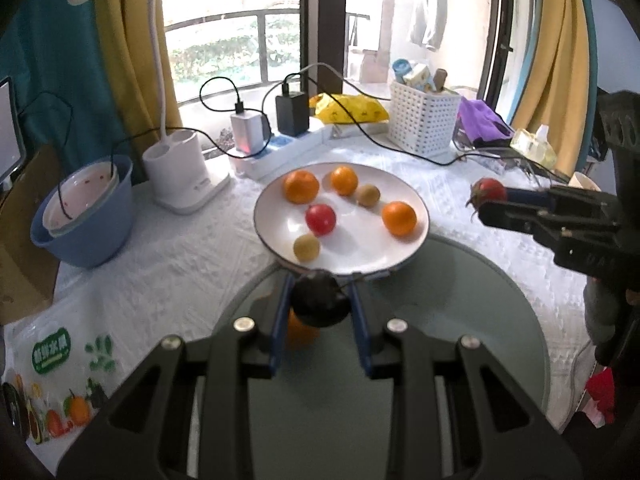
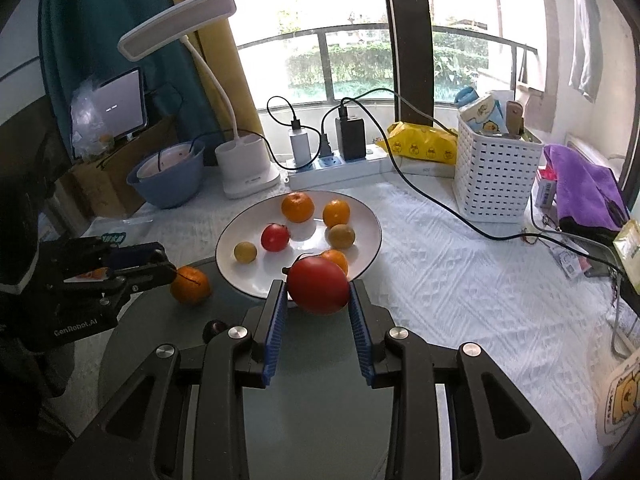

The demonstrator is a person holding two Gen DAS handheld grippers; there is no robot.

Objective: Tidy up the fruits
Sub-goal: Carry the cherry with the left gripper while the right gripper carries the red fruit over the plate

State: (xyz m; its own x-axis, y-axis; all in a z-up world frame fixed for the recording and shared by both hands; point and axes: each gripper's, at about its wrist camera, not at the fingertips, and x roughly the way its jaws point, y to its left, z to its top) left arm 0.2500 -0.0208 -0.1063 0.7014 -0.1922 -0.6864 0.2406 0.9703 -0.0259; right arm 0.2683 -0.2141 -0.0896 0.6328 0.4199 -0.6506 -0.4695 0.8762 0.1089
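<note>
My right gripper [image 2: 318, 300] clamped a tomato [image 2: 319, 286], my left gripper [image 1: 318, 300] a dark fruit [image 1: 318, 300]; I judged both needed gentle lowering onto the plate [image 2: 240, 280].

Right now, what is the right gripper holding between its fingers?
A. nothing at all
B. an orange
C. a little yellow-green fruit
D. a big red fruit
D: the right gripper is closed on a big red fruit, held just in front of the white plate.
</note>
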